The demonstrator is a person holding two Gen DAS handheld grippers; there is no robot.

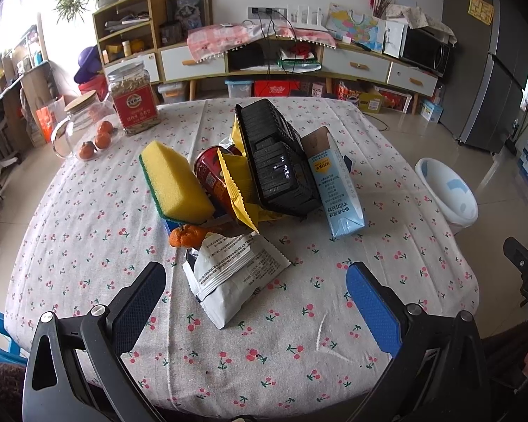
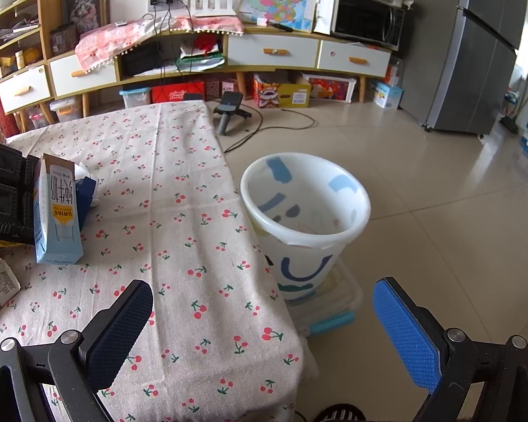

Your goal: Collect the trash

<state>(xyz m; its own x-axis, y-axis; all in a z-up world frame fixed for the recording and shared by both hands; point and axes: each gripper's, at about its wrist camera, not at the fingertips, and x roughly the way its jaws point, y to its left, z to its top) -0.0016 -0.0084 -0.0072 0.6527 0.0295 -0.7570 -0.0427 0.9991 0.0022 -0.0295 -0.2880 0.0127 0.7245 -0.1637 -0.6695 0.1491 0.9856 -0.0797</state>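
Note:
A heap of trash lies mid-table: a white printed wrapper (image 1: 234, 274), a yellow snack bag (image 1: 237, 186), a red can (image 1: 211, 176), a black plastic tray (image 1: 276, 161) and a light-blue milk carton (image 1: 336, 190). My left gripper (image 1: 257, 286) is open, low over the near table edge, its fingers either side of the white wrapper without touching it. My right gripper (image 2: 264, 320) is open and holds nothing, hanging over the table's right edge. Just beyond it a white trash bin (image 2: 304, 218) with blue marks stands beside the table. The carton (image 2: 58, 216) and tray (image 2: 5, 197) show at the left of the right wrist view.
A yellow sponge (image 1: 176, 183) and a tangerine (image 1: 186, 235) sit in the heap. A nut jar (image 1: 132, 98), a glass jar (image 1: 79, 116) and more tangerines (image 1: 96, 140) stand far left. The cherry-print tablecloth (image 1: 264, 344) is bare up front. The bin (image 1: 447, 190) rests on flat boxes; a fridge (image 2: 475, 52) is behind.

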